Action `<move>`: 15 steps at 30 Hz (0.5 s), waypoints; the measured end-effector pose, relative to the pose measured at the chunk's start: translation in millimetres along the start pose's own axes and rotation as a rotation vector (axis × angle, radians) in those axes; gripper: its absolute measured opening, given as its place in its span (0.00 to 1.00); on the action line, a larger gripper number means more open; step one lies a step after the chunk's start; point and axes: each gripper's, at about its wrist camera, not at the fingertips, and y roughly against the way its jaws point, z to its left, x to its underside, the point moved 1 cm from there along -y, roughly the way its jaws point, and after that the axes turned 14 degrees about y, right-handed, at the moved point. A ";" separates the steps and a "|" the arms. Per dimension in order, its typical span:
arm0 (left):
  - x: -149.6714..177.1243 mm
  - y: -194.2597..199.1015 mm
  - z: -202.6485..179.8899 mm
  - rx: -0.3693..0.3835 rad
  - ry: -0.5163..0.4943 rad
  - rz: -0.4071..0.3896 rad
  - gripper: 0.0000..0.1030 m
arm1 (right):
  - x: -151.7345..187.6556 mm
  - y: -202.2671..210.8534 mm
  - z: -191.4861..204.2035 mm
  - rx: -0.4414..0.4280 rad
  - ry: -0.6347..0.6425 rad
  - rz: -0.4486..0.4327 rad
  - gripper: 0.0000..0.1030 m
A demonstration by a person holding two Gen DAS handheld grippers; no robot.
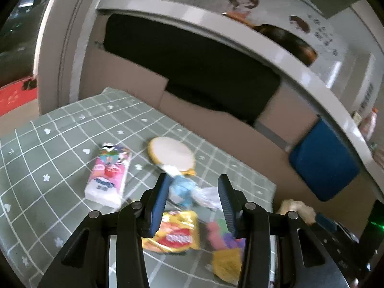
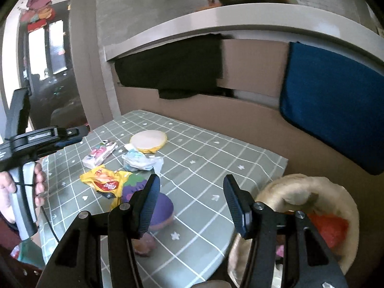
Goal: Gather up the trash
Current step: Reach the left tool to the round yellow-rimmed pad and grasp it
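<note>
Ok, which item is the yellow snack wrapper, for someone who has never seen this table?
Start at the green checked tablecloth with the litter cluster on it. The yellow snack wrapper lies at the near end of that cluster, beside the purple packet and nearer than the crumpled pale blue wrapper. It alone is bright yellow with a red logo.

**Materials on the table**

A matt green checked tablecloth [image 2: 204, 158] carries a glossy yellow foil wrapper [image 2: 105, 182], crinkled clear plastic wrap [image 2: 141, 160] and a shiny plastic tissue pack [image 1: 108, 175]. Beside it sits a woven, rough-looking basket [image 2: 345, 192].
</note>
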 end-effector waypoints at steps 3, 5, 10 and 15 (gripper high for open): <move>-8.6 -21.8 9.4 0.001 0.027 0.036 0.42 | 1.0 -12.7 0.8 -0.005 -0.002 0.014 0.51; -19.4 -43.6 16.2 0.012 0.055 0.082 0.42 | 2.5 -24.0 -1.6 -0.009 -0.013 0.034 0.51; -49.4 -104.6 22.5 0.004 0.085 0.224 0.42 | 5.1 -50.7 -6.4 -0.048 -0.051 0.080 0.51; -71.4 -153.6 37.8 -0.080 0.158 0.267 0.42 | 8.8 -68.3 -8.0 -0.065 -0.069 0.102 0.51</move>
